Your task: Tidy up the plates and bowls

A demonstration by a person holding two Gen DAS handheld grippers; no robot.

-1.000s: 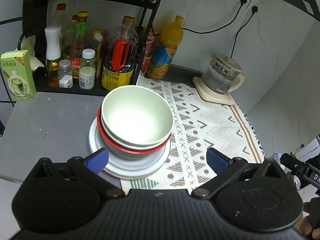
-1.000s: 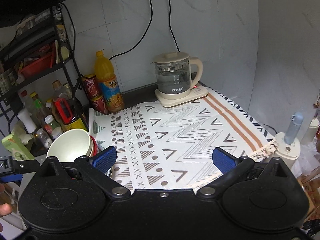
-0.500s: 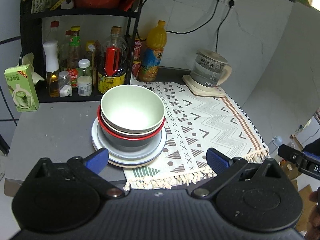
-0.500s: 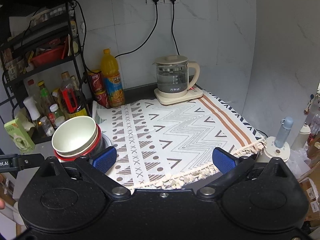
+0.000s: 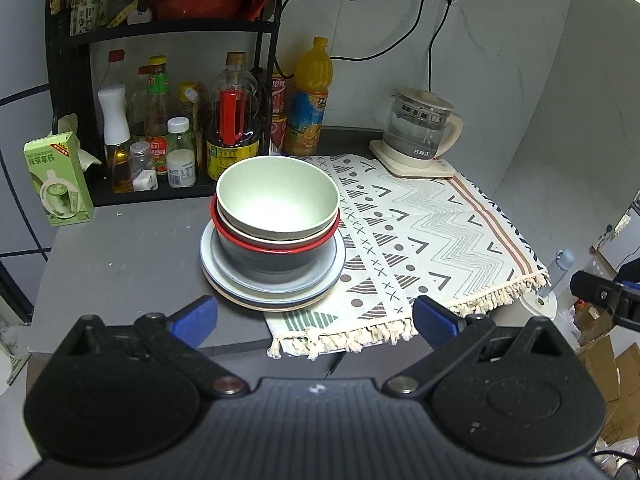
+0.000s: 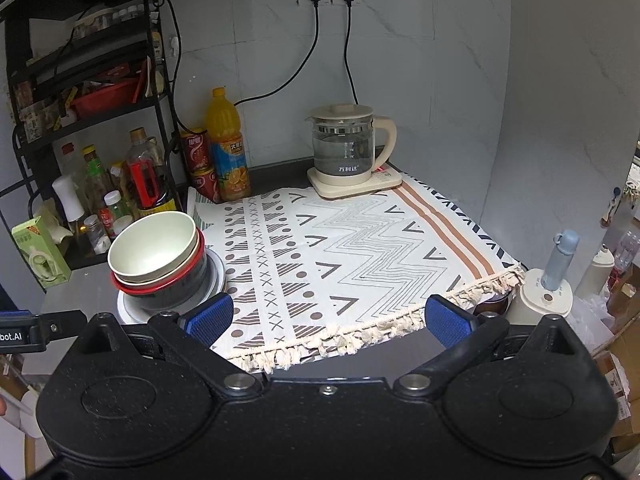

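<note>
Both claws, left (image 5: 314,314) and right (image 6: 328,318), wide open, empty; best kept clear of pale green round bowl (image 5: 277,200) topping nested stack.

- A pale green bowl (image 5: 277,198) tops the stack at centre frame, nested in a cream bowl (image 5: 256,236).
- Below these sits a dark grey bowl with a red rim (image 5: 276,258).
- The plates (image 5: 224,280) underneath are light grey-blue, with a beige one at the bottom.
- The desk (image 5: 120,264) is plain dark grey.
- The cloth (image 5: 420,232) on the right is off-white with grey zigzags, triangles, dots and crosses, a brown stripe and a cream fringe.
- The left gripper (image 5: 314,318) and right gripper (image 6: 328,318) are black, with blue pads on the fingers (image 5: 198,316).
- The kettle (image 5: 420,136), upper right, is clear glass with a cream lid, handle and base.
- The juice bottle (image 5: 310,98) is orange with a blue label.
- The carton (image 5: 58,178), at left, is light green.
</note>
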